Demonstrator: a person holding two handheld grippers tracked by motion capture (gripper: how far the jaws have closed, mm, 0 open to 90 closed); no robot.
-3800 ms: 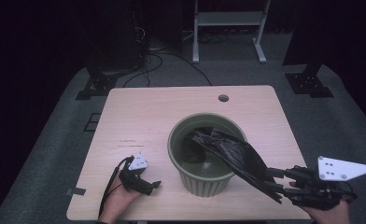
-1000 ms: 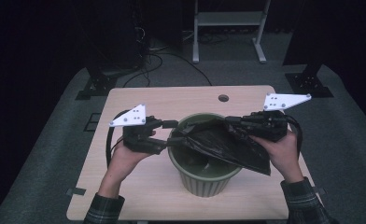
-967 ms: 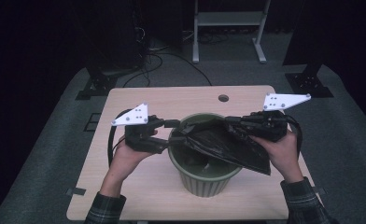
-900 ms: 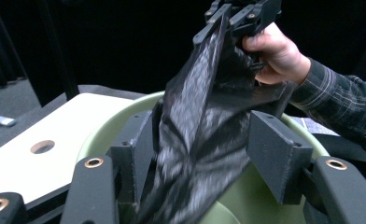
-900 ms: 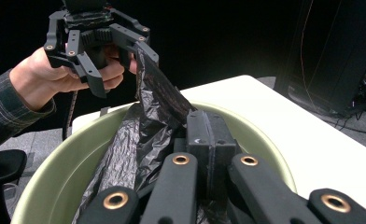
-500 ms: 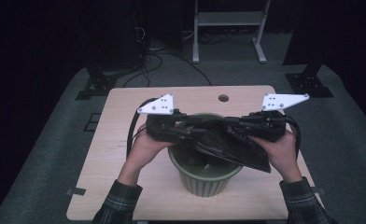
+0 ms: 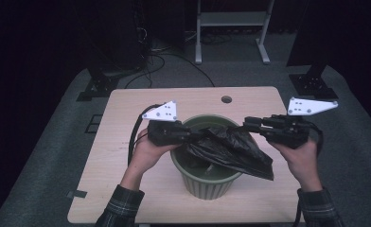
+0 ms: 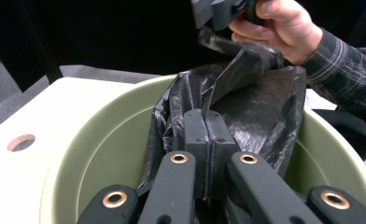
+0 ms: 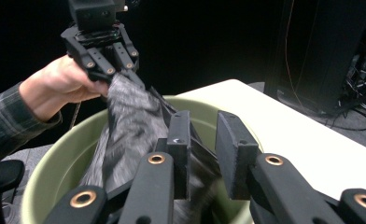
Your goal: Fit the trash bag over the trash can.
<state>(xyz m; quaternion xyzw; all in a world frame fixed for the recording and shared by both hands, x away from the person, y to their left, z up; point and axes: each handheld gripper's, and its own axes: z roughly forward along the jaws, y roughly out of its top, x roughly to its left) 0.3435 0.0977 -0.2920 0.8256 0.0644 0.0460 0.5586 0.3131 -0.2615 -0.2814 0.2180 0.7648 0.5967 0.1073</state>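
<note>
left gripper [image 8: 210, 140] fingers pinched on black bag [image 7: 231, 149] edge over green bin [image 7: 207, 182] on bench [image 7: 127, 109]. right gripper [image 9: 208, 154] fingers just opening, film beside them, ungripped. risk: bag sags one-sided into bin, thin film slips or tears.

Black bag [image 7: 231, 149] (crumpled) draped across green bin [image 7: 207, 182].

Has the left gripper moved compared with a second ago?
Yes. The left gripper has moved right across the table, from beside the bin to over its left rim, closing on the bag.
</note>
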